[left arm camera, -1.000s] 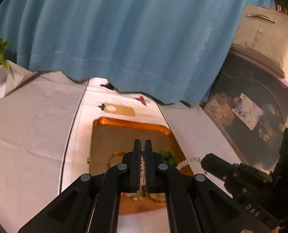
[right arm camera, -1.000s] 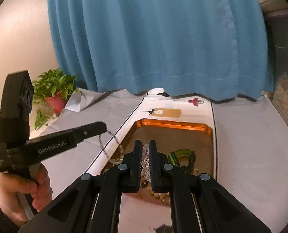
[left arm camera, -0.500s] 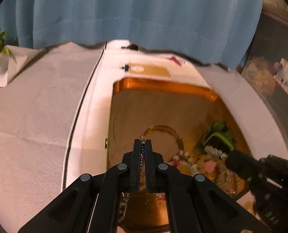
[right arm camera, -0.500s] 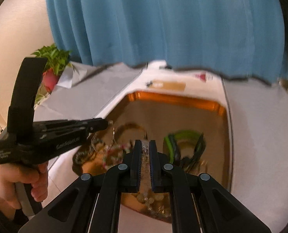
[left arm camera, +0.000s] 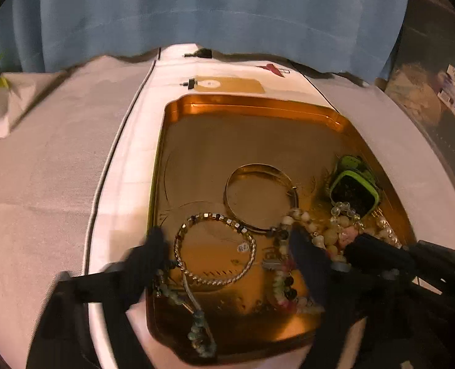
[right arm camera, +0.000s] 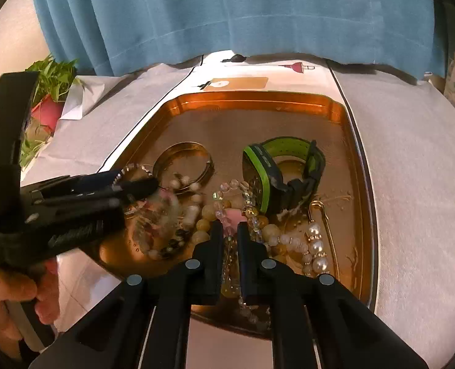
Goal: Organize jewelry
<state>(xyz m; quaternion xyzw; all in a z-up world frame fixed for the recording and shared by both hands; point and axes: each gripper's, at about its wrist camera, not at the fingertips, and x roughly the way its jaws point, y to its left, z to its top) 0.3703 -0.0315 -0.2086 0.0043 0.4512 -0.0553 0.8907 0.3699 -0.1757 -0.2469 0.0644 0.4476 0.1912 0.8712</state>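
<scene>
Copper tray, rectangular with raised rim, set on a white cloth strip between grey fabric panels; holds all jewelry in view.

Contents: gold bangle, lying flat near tray centre; chain bracelet with a small tag, lying flat in the near-left part, its edge touching the bangle; green-and-black watch, on its side toward the right; bead bracelets in cream, pink and clear, heaped in the near-middle; pearl strand at near-right; green-bead strand along the near edge.

Left gripper: fingers spread wide on either side of the chain bracelet, nothing between them; motion-blurred.

Right gripper: fingers drawn close with a narrow gap, clamped on a clear bead strand that runs between them, tips over the bead heap.

Beyond tray: tan tag; red clip; blue curtain; potted plant at far left.
</scene>
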